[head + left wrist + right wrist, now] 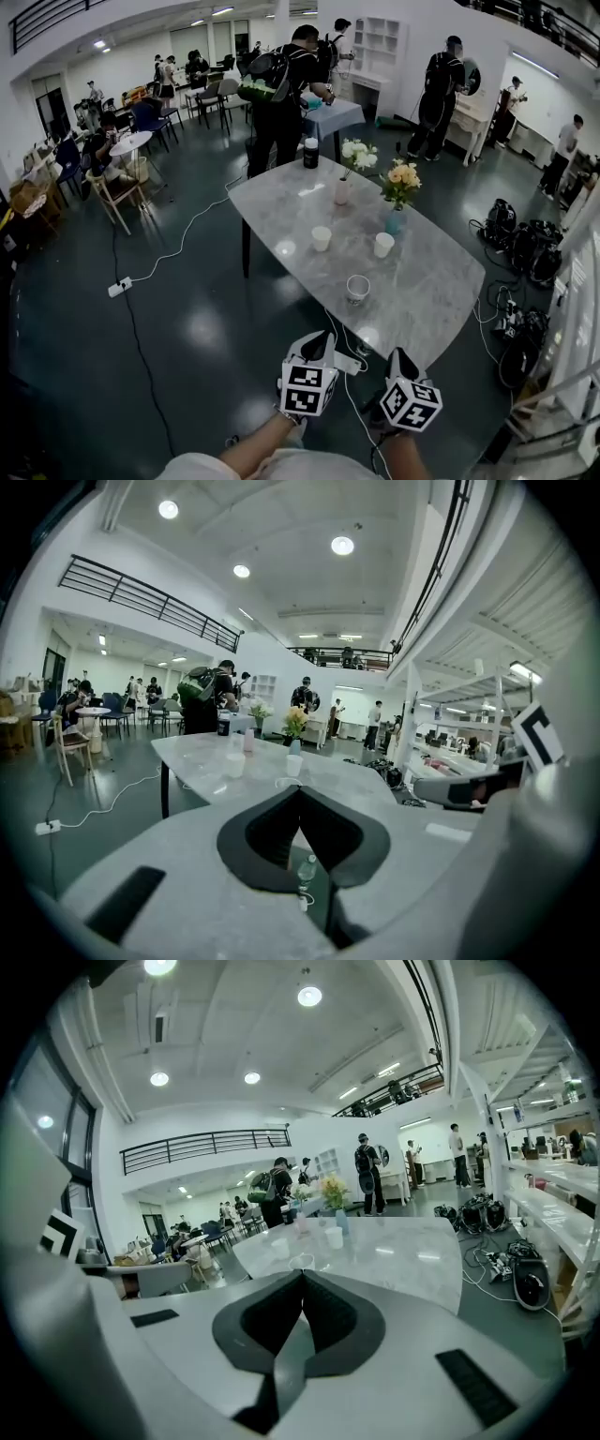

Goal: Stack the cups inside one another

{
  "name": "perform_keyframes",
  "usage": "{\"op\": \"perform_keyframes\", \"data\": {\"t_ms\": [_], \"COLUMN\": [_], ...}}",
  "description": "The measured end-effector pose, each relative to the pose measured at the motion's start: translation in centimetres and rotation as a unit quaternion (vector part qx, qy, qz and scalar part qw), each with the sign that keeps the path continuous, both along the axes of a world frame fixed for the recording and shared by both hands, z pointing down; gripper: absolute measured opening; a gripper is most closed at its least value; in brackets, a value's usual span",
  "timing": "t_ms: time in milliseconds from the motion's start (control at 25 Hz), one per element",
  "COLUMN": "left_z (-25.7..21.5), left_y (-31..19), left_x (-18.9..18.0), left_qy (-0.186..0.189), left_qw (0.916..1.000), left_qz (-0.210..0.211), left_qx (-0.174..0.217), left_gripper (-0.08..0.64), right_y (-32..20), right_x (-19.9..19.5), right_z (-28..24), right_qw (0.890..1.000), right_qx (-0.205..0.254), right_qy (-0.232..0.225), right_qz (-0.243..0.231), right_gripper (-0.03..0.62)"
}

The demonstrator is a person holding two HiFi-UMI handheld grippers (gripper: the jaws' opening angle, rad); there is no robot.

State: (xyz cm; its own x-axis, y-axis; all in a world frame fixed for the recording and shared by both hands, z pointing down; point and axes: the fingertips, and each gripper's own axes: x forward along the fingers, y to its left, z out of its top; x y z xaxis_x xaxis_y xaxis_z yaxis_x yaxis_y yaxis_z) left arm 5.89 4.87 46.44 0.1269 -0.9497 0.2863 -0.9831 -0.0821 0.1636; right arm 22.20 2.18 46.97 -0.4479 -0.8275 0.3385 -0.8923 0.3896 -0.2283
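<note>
Three cups stand apart on the grey marble table [427,291]: a white cup [322,238] at the left, a white cup [383,245] at the right, and a paler cup [357,289] nearest me. My left gripper [324,337] and right gripper [397,356] hover side by side off the table's near edge, both shut and empty, well short of the cups. In the left gripper view the gripper [299,789] points at the table, with the two white cups [234,764] [293,764] beyond. In the right gripper view the nearest cup [302,1261] sits just above the shut gripper [303,1274].
A pink vase [342,191] of white flowers, a blue vase [395,222] of yellow flowers and a dark canister [310,153] stand further back on the table. Cables and a power strip [120,287] lie on the floor. Bags [525,246] are at the right. People stand behind.
</note>
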Motion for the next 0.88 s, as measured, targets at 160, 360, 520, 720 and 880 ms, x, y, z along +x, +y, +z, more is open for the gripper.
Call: {"op": "perform_keyframes", "data": {"t_ms": [160,360,520,720,880], "left_z": [-0.3,0.4,0.8,0.6,1.1], "left_y": [-4.5,-8.3,-11.2,-14.9,-17.1], "left_x": [-1.6,-3.8,-5.4,-7.3,-8.6], "left_qy": [-0.002,-0.005,-0.003,-0.002,0.004], "left_qw": [0.9999,0.9997,0.9993,0.9991,0.9986], "left_qz": [0.012,0.023,0.030,0.039,0.048], "left_qx": [0.000,-0.010,-0.021,-0.016,-0.020], "left_gripper": [-0.005,-0.005,-0.005,-0.005,-0.005], "right_y": [-4.2,-8.0,-10.7,-13.7,-15.6], "right_x": [-2.0,-3.9,-5.5,-7.1,-8.1], "right_z": [-0.5,0.1,0.3,0.5,0.7], "right_qw": [1.000,1.000,1.000,0.999,0.999], "right_qx": [0.003,-0.005,-0.013,-0.021,-0.027], "right_qy": [-0.002,-0.004,-0.003,0.004,0.011], "right_qz": [0.005,0.018,0.024,0.033,0.041], "right_gripper": [0.008,0.008,0.008,0.008,0.008]}}
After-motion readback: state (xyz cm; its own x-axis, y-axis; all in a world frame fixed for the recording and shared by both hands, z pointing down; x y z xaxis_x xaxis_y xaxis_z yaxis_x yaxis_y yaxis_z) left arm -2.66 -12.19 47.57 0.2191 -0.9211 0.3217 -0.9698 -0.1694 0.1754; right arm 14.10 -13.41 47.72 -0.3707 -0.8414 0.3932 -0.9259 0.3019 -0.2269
